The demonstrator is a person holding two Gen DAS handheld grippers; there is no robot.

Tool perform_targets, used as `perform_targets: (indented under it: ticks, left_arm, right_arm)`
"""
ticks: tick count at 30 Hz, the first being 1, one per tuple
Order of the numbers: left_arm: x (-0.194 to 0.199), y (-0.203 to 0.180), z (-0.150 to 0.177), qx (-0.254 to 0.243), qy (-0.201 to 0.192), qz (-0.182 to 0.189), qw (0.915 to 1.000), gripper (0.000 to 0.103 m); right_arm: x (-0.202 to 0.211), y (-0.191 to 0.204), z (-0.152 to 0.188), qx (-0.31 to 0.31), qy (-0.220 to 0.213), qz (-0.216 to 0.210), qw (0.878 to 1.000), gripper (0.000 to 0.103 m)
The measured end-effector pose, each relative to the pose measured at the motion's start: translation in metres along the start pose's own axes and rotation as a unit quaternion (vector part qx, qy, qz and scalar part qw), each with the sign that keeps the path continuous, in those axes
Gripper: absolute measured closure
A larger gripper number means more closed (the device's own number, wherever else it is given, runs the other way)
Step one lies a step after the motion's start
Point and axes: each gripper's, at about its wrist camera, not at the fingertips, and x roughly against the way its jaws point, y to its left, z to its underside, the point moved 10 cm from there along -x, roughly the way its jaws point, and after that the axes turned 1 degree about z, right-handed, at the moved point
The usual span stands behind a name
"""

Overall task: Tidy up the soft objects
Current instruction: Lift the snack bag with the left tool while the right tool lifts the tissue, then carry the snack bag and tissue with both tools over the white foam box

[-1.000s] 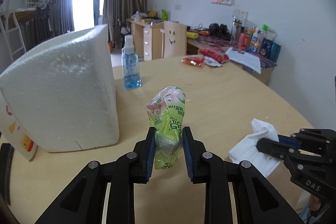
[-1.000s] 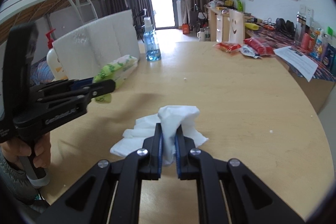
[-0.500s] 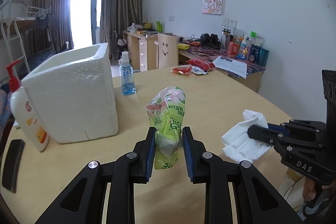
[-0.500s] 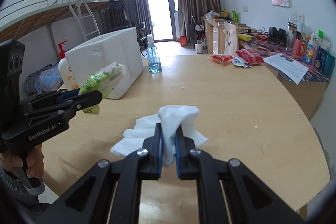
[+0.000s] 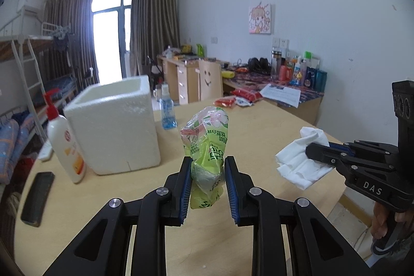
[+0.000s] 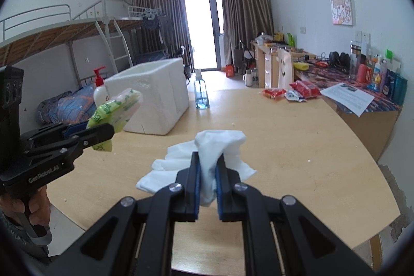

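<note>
My left gripper point(image 5: 207, 162) is shut on a green tissue pack point(image 5: 207, 139) and holds it above the round wooden table point(image 5: 245, 120). It also shows in the right wrist view point(image 6: 115, 107). My right gripper point(image 6: 207, 159) is shut on a white cloth point(image 6: 220, 144), held above the table; the cloth also shows in the left wrist view point(image 5: 297, 162). An open white foam box point(image 5: 113, 126) stands on the table to the left, beyond both grippers, and shows in the right wrist view point(image 6: 152, 100).
A white pump bottle with a red top point(image 5: 64, 141) and a black phone-like object point(image 5: 37, 194) lie left of the box. A blue bottle point(image 5: 168, 111) stands behind it. Red snack packets point(image 6: 292, 92) lie at the far edge. A cluttered desk point(image 6: 362, 87) is beyond.
Both grippers have risen and pulled back from the table with their loads. The foam box looks smaller and farther, and its open top now shows.
</note>
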Motion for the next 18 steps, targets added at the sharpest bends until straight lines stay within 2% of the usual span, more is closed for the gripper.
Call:
perform_targets:
  ticks: [6,18]
  left_arm:
    - [0.019,0.005,-0.005,-0.002,-0.018,-0.017,0.9997,0.076]
    - [0.055,0.045,-0.005,0.001,-0.042,-0.075,0.9963,0.076]
  right_arm:
    - [0.009,0.007,-0.008,0.003,-0.021,-0.009,1.000,0.090]
    - [0.003,0.039,-0.025,0.032,-0.041,-0.042,0.998,0.090]
